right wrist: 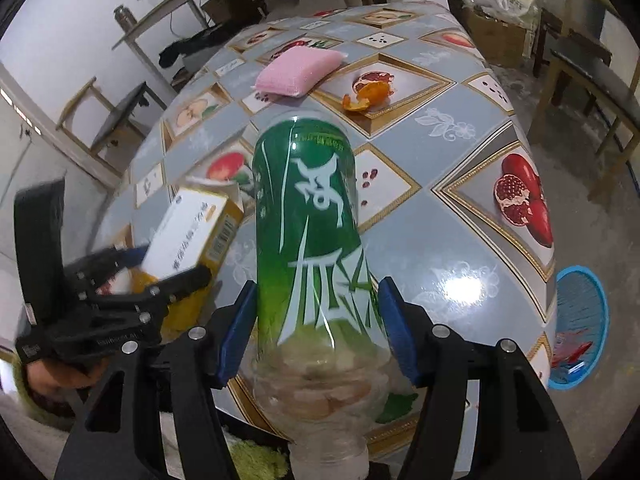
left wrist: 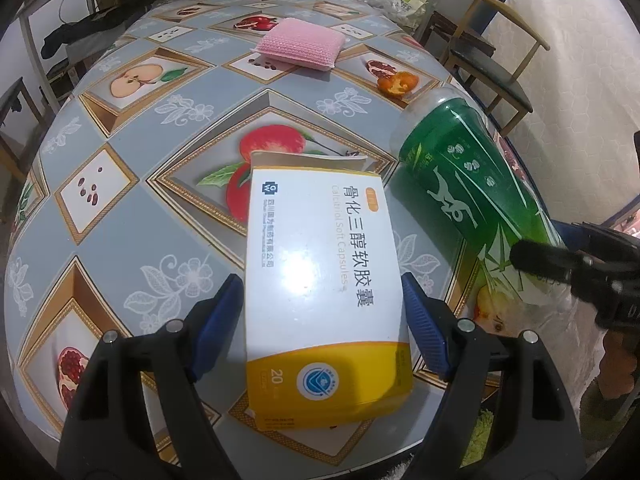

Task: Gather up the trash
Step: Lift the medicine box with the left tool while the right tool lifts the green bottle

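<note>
Left gripper [left wrist: 324, 304]: its 2 blue pads clamp the long sides of a white-and-yellow cardboard medicine box [left wrist: 320, 280], held above the table.
Right gripper [right wrist: 318, 320]: its jaws pinch a clear plastic bottle with a green label [right wrist: 312, 240], neck toward the camera.
Table [left wrist: 120, 216]: covered in a fruit-print oilcloth.
Still lying there: an orange peel [right wrist: 368, 94] beside a pink scrubbing sponge [right wrist: 298, 70].
Floor: a blue round basket [right wrist: 580, 320] right of the table.

Between the left jaws, the medicine box [left wrist: 324, 280] reads "骨化三醇软胶囊", "Calcitriol Soft Capsules" and "20".
</note>
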The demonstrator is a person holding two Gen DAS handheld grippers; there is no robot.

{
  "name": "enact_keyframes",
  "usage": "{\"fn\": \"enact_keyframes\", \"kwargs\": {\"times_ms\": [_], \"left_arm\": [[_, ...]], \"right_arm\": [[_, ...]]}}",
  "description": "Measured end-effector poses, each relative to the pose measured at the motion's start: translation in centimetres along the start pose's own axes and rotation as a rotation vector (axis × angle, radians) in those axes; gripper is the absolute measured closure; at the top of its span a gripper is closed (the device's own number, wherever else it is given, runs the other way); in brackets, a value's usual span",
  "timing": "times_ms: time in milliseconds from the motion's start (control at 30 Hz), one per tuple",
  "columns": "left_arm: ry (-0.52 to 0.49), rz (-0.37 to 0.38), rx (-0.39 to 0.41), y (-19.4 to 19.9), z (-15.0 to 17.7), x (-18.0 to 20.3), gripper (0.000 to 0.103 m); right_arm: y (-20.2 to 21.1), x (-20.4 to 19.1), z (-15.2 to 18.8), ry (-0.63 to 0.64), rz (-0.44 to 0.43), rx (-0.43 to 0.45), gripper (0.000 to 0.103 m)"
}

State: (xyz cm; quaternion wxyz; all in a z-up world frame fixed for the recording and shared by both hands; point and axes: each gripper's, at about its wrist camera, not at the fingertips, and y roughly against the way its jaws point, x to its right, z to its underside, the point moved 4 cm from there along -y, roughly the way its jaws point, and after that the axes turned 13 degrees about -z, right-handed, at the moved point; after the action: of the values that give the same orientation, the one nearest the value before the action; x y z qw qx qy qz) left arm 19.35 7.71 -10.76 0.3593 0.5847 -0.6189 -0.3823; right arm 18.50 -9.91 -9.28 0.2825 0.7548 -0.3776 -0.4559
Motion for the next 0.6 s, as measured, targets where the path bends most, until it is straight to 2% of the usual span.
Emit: {"fn": "enact_keyframes", "kwargs": {"times_ms": [233,400,600], "left_arm": [[0.003,-0.014,0.005,0.1,0.1,0.0,0.030],[0.013,-0.008,0.007,0.2,0.2,-0.4,0.033],[0.012,-0.008,0.007,0.2,0.1,-0.4,0.033]], "right_arm": [[-1.3,0.0,-0.4,-0.039,-0.039,-0.005,0.043],[-1.3,-0.2,-0.3,-0.040,-0.023,0.010,0.045],[-1.3,0.4,-0.4,-0.087,-0.055,-0.010,0.044]]}}
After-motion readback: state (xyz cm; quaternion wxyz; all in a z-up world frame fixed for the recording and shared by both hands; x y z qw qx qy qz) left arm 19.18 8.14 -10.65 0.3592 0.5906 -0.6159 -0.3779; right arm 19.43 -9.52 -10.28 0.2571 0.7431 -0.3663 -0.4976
